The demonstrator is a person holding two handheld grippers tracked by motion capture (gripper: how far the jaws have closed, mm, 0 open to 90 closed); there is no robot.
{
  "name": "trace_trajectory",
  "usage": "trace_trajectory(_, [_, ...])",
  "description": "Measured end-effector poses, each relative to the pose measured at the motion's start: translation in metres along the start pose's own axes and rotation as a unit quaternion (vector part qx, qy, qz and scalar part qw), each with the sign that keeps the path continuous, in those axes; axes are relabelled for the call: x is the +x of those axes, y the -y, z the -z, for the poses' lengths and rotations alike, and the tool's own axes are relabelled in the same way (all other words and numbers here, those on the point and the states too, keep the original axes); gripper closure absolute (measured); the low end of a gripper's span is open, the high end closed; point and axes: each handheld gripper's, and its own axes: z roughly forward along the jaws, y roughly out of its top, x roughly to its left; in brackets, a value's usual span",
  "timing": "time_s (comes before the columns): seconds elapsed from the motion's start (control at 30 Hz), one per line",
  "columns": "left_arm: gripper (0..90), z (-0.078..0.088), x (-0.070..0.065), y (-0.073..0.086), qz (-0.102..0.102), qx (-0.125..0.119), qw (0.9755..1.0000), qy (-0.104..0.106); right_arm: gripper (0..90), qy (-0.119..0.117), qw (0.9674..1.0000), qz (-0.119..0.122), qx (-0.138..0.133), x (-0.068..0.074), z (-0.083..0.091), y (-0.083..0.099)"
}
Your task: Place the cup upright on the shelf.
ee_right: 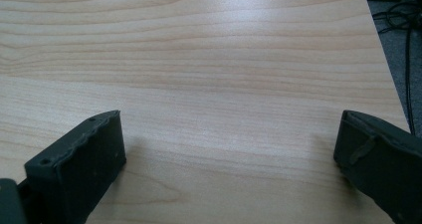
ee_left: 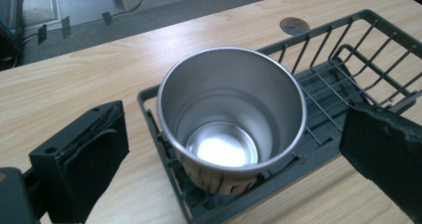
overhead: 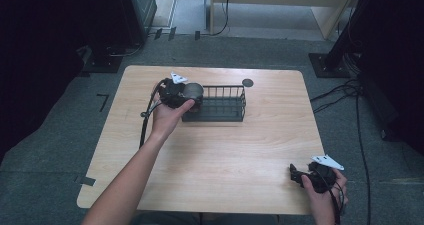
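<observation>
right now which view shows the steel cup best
The left gripper view: the steel cup stands upright at one end of the wire basket, its empty inside plainly visible. In the high view it is small, partly behind the left hand-held gripper.

The left gripper (overhead: 192, 101), arm outstretched, gapes wide, while the right gripper (overhead: 296, 175) rests near, jaws spread.

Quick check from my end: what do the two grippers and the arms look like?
Both are black handheld units. The left gripper and right gripper each carry a pale grey three-cornered plate on top and trail a black cable. Their jaws are blocky, with black pads worn rough at the edges. Forearms are bare, with no sleeves in view.
</observation>
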Motion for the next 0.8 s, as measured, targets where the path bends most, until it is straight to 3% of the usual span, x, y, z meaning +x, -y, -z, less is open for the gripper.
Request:
trace_trajectory(0.47, [0.0, 0.037, 0.020, 0.026, 0.018, -0.010, 0.9998, -0.005, 0.0, 0.000, 1.0000, 0.000, 0.000, 0.000, 0.000, 0.000])
trace_trajectory(0.8, [0.0, 0.052, 0.033, 0.049, 0.035, -0.009, 0.9993, -0.007, 0.0, 0.000, 1.0000, 0.000, 0.000, 0.000, 0.000, 0.000])
